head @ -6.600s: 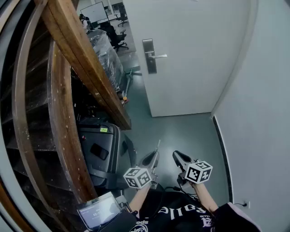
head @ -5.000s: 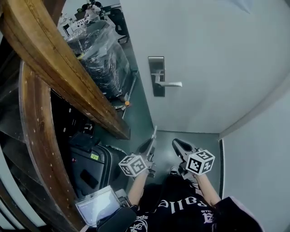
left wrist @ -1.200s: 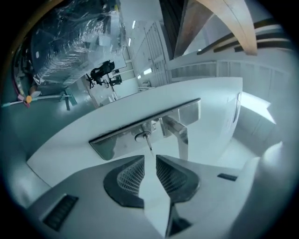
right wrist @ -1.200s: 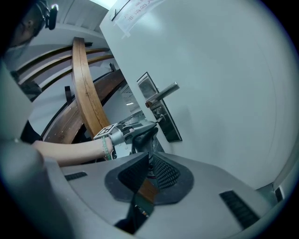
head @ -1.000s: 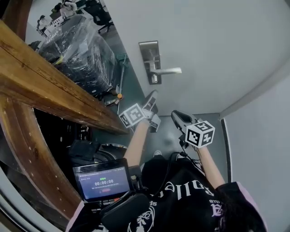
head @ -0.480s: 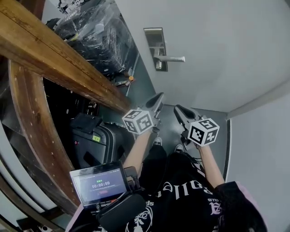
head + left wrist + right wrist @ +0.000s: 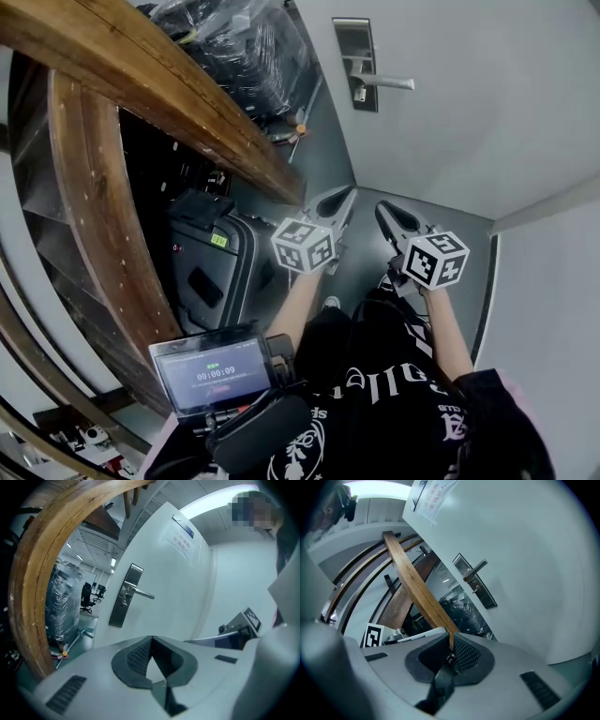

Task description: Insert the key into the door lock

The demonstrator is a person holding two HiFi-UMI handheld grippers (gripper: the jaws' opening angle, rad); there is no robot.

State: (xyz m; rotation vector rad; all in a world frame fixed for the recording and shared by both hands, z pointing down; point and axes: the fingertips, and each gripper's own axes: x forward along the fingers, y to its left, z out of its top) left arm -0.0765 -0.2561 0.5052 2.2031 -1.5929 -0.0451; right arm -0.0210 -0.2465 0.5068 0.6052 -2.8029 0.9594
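The white door (image 7: 450, 112) carries a steel lock plate (image 7: 356, 52) with a lever handle (image 7: 386, 82). A small metal piece that looks like the key (image 7: 359, 94) sticks out of the plate just under the handle. It also shows in the left gripper view as the key (image 7: 123, 603) and in the right gripper view as the key (image 7: 476, 588). My left gripper (image 7: 347, 192) is well below the lock, shut, with nothing between its tips (image 7: 151, 639). My right gripper (image 7: 382, 208) is beside it, shut and empty (image 7: 451, 634).
A curved wooden beam (image 7: 187, 103) and stair frame fill the left. Below it stand a black case (image 7: 211, 272) and plastic-wrapped goods (image 7: 253, 42). A small screen with a timer (image 7: 214, 375) hangs at my chest. A white wall (image 7: 553, 309) closes the right side.
A second ago the left gripper was raised close to the lock plate; it has since dropped back beside the right one. The thin object it carried several seconds ago is gone from its jaws.
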